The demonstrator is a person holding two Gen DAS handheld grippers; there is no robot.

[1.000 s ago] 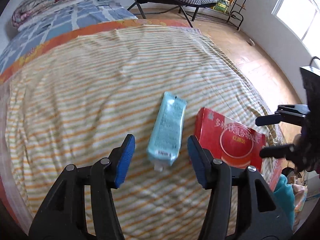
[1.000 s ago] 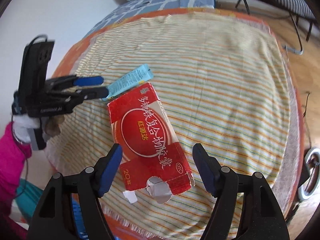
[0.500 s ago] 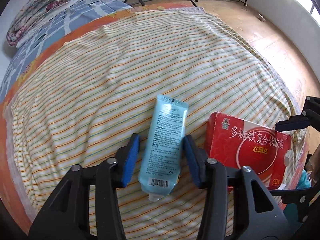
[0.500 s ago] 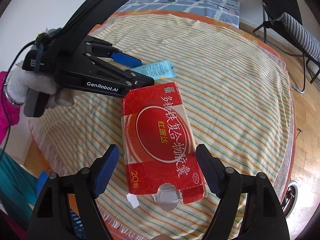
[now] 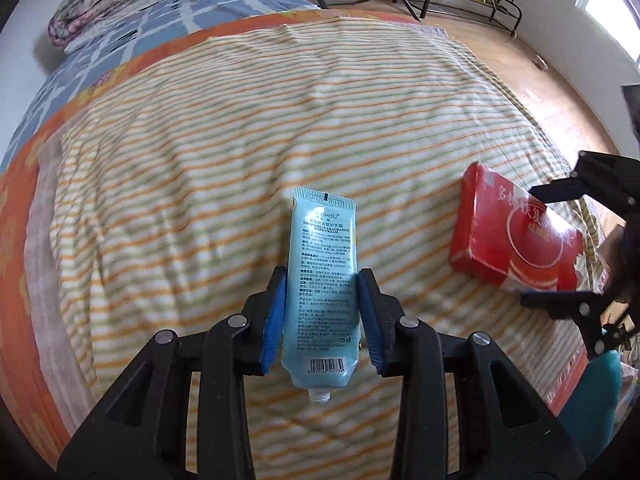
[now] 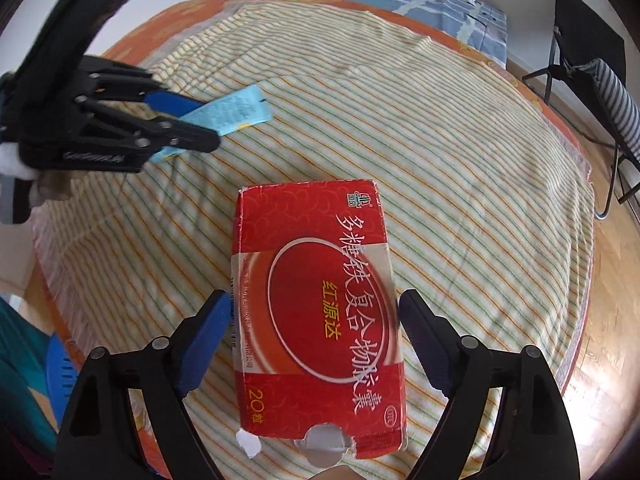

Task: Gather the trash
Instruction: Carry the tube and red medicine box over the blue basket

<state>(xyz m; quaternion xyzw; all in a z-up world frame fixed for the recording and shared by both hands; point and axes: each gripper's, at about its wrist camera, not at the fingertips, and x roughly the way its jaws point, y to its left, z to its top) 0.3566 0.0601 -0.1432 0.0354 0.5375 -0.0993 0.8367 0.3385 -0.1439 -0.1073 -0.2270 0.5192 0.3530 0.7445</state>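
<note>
Left wrist view: left gripper fingers are closing on the tube, blue pads touching its sides. Right gripper fingers are opening, straddling the red box without contact. Both lie on the bed, box at the tube's 3 o'clock.

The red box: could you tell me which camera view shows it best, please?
The right wrist view shows the red box best: its whole printed top face lies flat on the striped cloth, between the opening jaws of the right gripper. The left wrist view shows it only obliquely at the right edge, partly behind that gripper.
</note>
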